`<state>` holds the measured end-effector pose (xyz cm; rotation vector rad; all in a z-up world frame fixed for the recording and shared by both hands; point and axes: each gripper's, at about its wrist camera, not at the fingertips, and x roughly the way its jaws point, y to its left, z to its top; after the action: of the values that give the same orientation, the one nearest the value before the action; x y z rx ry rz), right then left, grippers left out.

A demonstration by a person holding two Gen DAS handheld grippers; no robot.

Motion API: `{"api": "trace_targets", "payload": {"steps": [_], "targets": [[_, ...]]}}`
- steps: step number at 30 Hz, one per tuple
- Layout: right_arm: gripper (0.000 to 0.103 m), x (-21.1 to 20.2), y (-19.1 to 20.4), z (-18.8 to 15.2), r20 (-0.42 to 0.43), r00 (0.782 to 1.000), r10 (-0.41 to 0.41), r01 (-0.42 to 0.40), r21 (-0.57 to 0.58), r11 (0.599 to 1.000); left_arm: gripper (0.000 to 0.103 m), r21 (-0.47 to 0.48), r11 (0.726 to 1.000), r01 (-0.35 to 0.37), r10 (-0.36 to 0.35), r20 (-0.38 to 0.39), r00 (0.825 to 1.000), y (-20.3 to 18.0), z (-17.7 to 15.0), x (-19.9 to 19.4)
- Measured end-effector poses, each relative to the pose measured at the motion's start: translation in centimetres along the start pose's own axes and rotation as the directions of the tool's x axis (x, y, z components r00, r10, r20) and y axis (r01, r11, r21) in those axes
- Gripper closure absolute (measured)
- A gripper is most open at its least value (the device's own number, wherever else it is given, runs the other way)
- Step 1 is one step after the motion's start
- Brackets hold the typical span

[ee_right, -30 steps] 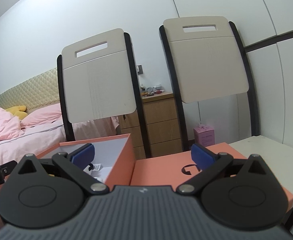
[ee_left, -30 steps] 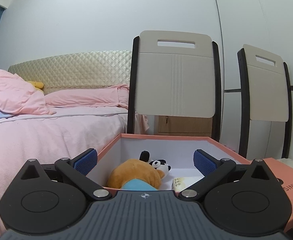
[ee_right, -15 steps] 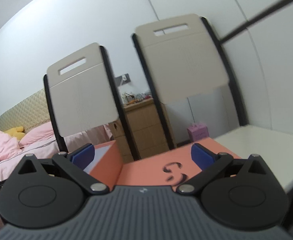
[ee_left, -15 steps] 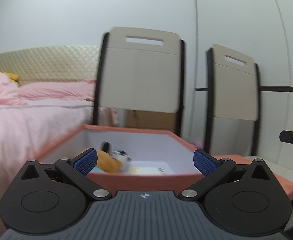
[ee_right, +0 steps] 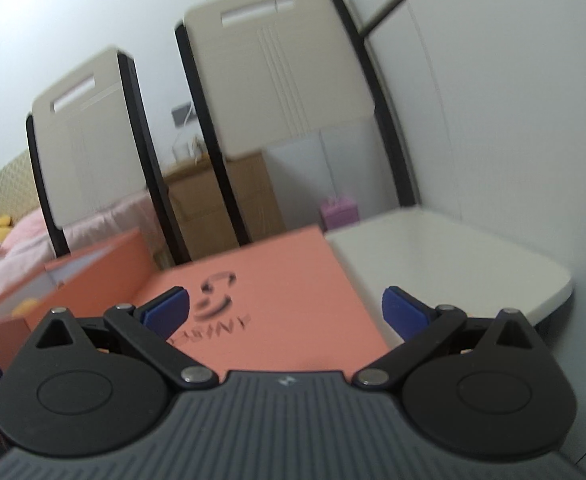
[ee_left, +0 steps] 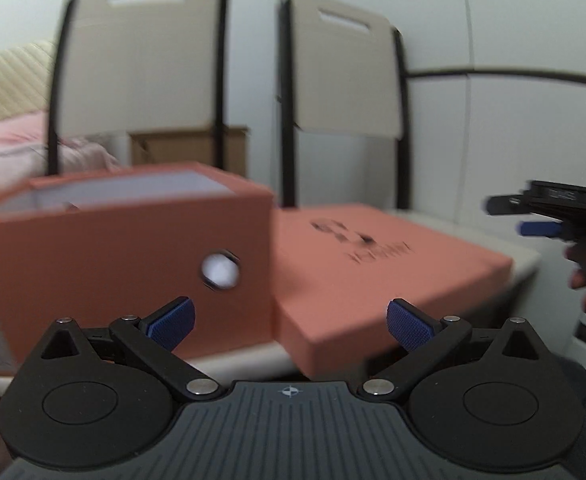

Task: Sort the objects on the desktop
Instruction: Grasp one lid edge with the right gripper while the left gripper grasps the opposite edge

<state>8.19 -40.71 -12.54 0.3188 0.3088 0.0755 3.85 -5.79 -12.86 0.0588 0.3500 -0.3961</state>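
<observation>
Currently both grippers are spread apart, holding nothing. Left gripper (ee_left: pixel 289 322) faces the open box (ee_left: pixel 133 248); right gripper (ee_right: pixel 285 314) hovers over the lid (ee_right: pixel 277 296) lying flat beside it on the table (ee_right: pixel 453 256). Best bet: pinch the lid's long edges, lift level, align corners. Lid print is blurred, unreadable.

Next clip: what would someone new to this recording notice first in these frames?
The open salmon-pink box fills the left of the left wrist view, a round hole in its near wall. Its flat lid, printed with a dark logo, lies beside it on the white table. Two beige folding chairs stand behind, and both grippers are open and empty.
</observation>
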Motion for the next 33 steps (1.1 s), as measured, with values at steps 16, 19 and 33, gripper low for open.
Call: {"api": "trace_targets", "payload": {"steps": [16,19,33], "targets": [[0.000,4.5,-2.3,-2.7,-0.060,0.996,0.059,-0.058,0.007,0.998,0.000,-0.045,0.985,0.168,-0.172,-0.102,0.980,-0.9,-1.3,4.5],[0.000,4.3,-2.6,-2.6,-0.062,0.995,0.082,-0.081,0.012,0.997,0.000,-0.028,0.987,0.155,-0.157,-0.107,0.982,-1.3,-1.3,4.4],[0.000,-2.0,-2.9,-3.7,-0.082,0.988,0.132,-0.128,0.046,0.991,0.000,0.017,0.986,0.168,-0.164,-0.137,0.977,-3.2,-2.1,0.2]]}}
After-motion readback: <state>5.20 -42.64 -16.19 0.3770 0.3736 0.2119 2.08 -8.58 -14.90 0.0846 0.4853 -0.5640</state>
